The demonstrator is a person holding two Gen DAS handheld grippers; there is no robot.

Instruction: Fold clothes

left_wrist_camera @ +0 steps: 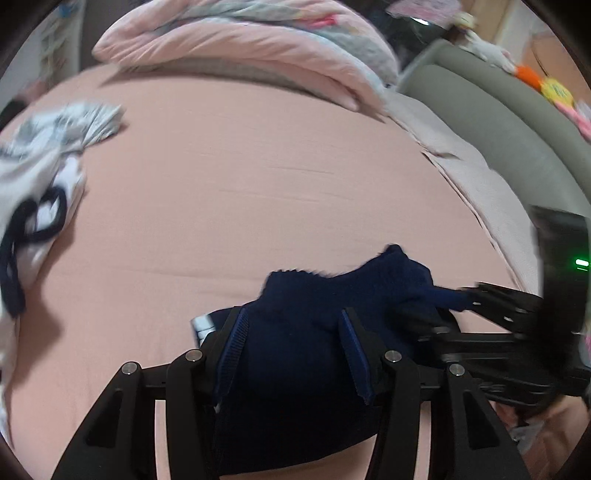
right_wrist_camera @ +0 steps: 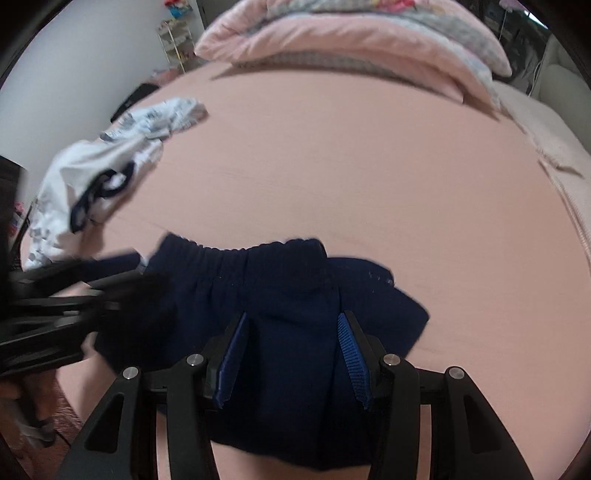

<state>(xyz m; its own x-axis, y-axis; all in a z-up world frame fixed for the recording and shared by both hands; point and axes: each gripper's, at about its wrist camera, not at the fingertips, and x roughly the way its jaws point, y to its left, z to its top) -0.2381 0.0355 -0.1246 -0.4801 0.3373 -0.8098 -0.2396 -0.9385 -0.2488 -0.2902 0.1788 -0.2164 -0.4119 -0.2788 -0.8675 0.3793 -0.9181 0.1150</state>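
A pair of navy shorts (left_wrist_camera: 295,369) hangs bunched just above the pink bed sheet (left_wrist_camera: 258,184). My left gripper (left_wrist_camera: 291,314) is shut on a thick fold of it, the cloth filling the gap between the blue pads. The right gripper (left_wrist_camera: 480,295) comes in blurred from the right onto the same cloth. In the right wrist view the shorts (right_wrist_camera: 280,280) show a gathered elastic waistband (right_wrist_camera: 229,251) on the far side. My right gripper (right_wrist_camera: 291,317) is shut on the cloth. The left gripper (right_wrist_camera: 110,273) reaches in blurred from the left edge.
A crumpled heap of white patterned clothes with navy trim (left_wrist_camera: 44,177) (right_wrist_camera: 99,173) lies at the left of the bed. A folded pink quilt (left_wrist_camera: 240,40) (right_wrist_camera: 351,33) lies along the far side. A grey padded edge (left_wrist_camera: 480,110) borders the right.
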